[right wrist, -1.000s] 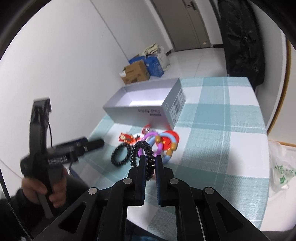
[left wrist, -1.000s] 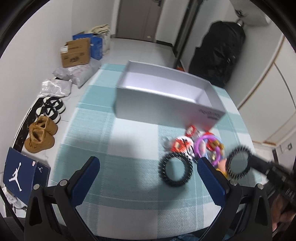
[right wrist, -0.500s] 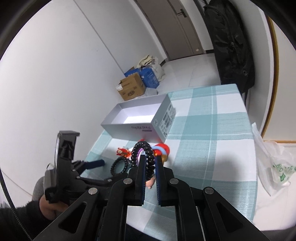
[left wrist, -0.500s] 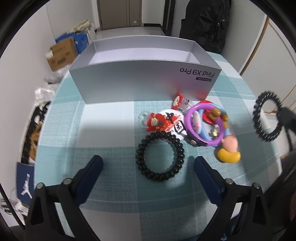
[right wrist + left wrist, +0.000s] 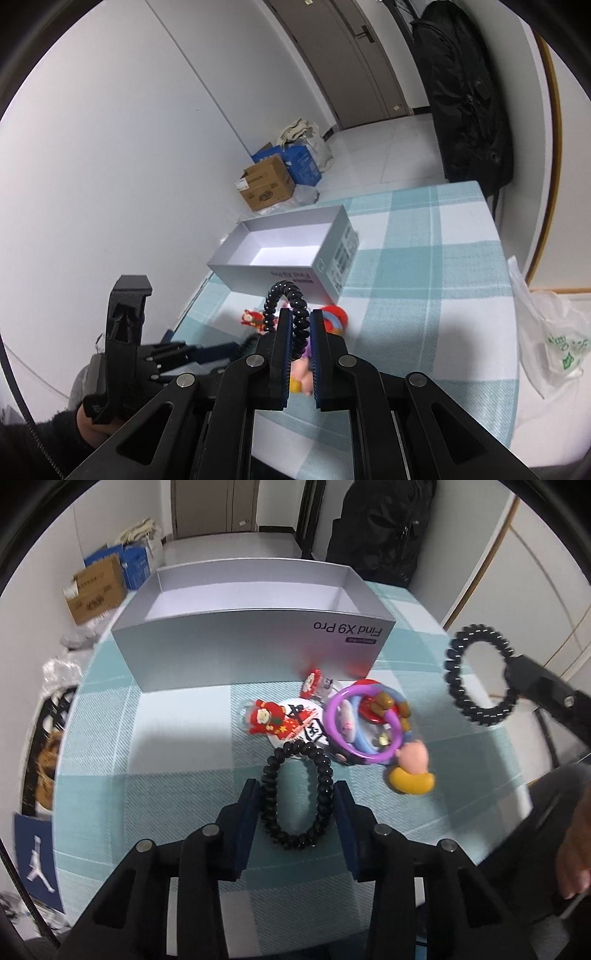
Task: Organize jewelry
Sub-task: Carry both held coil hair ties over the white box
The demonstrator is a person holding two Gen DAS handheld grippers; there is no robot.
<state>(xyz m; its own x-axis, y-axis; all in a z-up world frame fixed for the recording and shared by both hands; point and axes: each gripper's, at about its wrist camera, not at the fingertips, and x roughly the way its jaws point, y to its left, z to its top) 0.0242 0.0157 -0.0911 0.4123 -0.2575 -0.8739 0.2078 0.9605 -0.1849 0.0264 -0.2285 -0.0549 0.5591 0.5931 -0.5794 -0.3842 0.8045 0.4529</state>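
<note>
Left gripper (image 5: 295, 805) down over the table (image 5: 177, 760), jaws have just been closing. A black coil hair tie (image 5: 295, 794) lies flat between them, squeezed to an oval; both pads (image 5: 246, 812) look to touch its sides, so the grip is on or very nearly on.

Right gripper (image 5: 299, 343) clamped tight on a second coil hair tie (image 5: 286, 306), held up clear of the table. In the left view that tie hangs in the air at about 2 o'clock.

Open grey box (image 5: 258, 642) stands at 12 o'clock of the left gripper, seemingly empty inside. Between box and tie is the remaining heap: purple ring (image 5: 364, 725), red figure charm (image 5: 266, 716), round badge (image 5: 306, 725), a pink and yellow duck toy (image 5: 412, 771) at 2 o'clock, close by.

Step in hand, by my reading: picking up the tie on the table while the right one waits. Nothing is in the box yet; task barely begun.

Next move calls for a firm pinch, a straight lift so the coil does not snag the badge it touches at its far end, then a carry to 12 o'clock over the near wall of the box. The springy coil may pop out sideways.
</note>
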